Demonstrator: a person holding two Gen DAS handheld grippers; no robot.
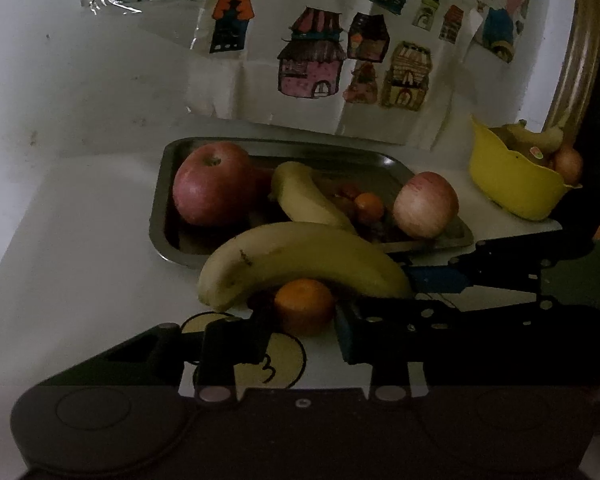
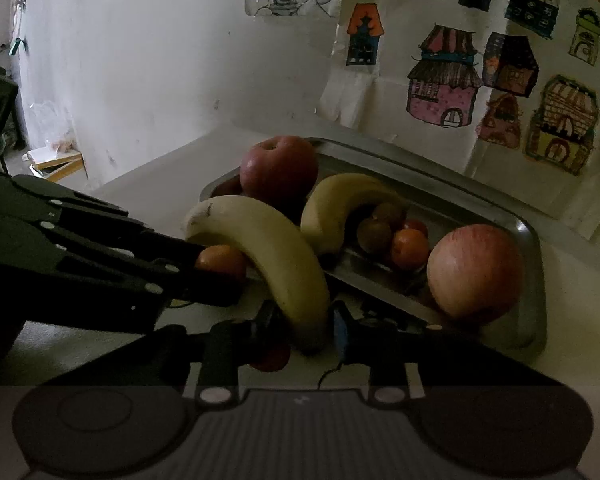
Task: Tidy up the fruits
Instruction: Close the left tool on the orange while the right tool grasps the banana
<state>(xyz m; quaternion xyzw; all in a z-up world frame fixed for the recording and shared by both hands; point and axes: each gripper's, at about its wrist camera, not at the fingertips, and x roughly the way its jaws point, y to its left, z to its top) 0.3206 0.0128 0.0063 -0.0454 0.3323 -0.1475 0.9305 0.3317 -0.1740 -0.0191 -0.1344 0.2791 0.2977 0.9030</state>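
On the white worktop (image 1: 80, 240) just in front of the steel tray (image 1: 168, 208), the left gripper (image 1: 302, 320) pinches a small orange tangerine (image 1: 304, 310); the right gripper (image 2: 300, 330) clamps the long yellow banana (image 2: 276, 256) arching over it.

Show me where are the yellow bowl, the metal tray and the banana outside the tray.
yellow bowl (image 1: 512, 184), left wrist view, on its outer wall.
metal tray (image 2: 538, 276), right wrist view, on its right rim.
banana outside the tray (image 1: 300, 254), left wrist view, on its middle.

Both wrist views close, angled down, sharing tray (image 1: 172, 208) (image 2: 536, 280), left from left
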